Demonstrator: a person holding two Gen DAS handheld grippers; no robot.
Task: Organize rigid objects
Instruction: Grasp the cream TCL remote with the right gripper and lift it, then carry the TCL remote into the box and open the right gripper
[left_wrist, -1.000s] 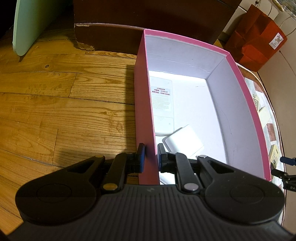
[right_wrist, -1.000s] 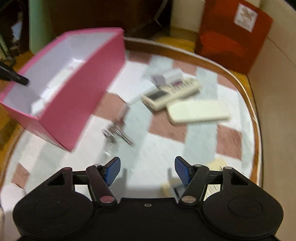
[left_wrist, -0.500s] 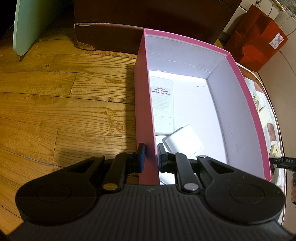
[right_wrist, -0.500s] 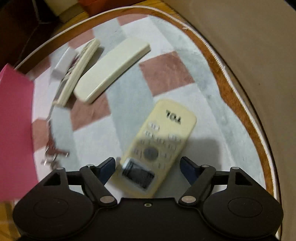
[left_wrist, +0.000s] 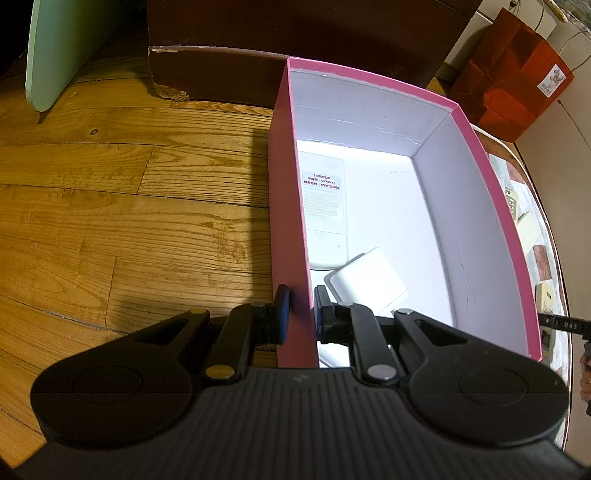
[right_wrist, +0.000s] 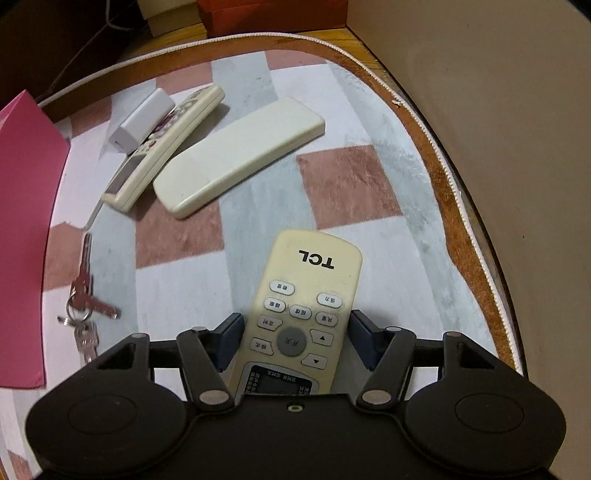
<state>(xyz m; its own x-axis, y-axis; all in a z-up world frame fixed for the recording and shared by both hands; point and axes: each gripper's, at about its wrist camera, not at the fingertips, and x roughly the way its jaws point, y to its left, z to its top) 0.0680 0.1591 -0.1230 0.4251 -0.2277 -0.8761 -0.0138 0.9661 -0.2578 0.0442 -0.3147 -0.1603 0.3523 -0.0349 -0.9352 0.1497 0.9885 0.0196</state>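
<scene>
Alignment: TCL remote (right_wrist: 306, 317) lies on the mat (right_wrist: 388, 236) between my right gripper (right_wrist: 296, 341) fingers, long axis running away along them; jaws just closing, pads not yet touching. My left gripper (left_wrist: 298, 314) pinches the pink box (left_wrist: 495, 221) wall.

Dim warm light; box floor (left_wrist: 388, 206) glares white; hard shadows; fisheye bends edges; both views sharp.

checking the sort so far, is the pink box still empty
No, the left wrist view shows a white remote lying back-up and a small white block already resting on the floor of the pink box.
</scene>
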